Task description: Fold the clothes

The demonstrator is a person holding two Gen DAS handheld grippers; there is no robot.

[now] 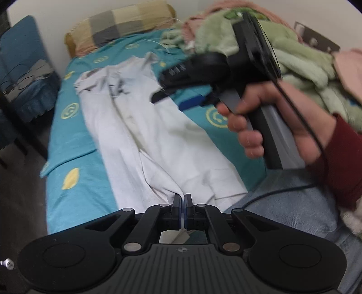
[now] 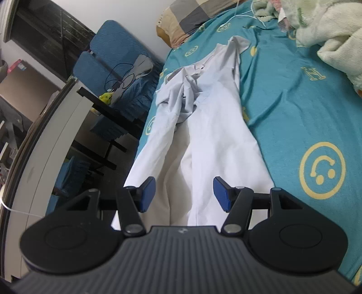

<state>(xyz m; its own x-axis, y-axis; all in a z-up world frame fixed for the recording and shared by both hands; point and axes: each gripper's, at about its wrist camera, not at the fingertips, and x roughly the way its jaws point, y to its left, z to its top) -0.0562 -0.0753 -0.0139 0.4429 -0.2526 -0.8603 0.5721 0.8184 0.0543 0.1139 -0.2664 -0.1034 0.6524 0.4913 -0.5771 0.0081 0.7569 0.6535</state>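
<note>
Left wrist view, left tool (image 1: 182, 197) pinching white garment (image 1: 158, 135) hem, right wrist view, right tool (image 2: 184, 192) released above it

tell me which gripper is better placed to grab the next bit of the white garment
Right. The right gripper hovers open over the white garment, while the left gripper is already shut on its near edge.

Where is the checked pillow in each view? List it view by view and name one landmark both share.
Left wrist: checked pillow at top, left of centre, against the wall at the head of the bed.
Right wrist: checked pillow at top centre, partly cut by the frame edge.
Shared landmark: the white garment on the teal sheet.
</note>
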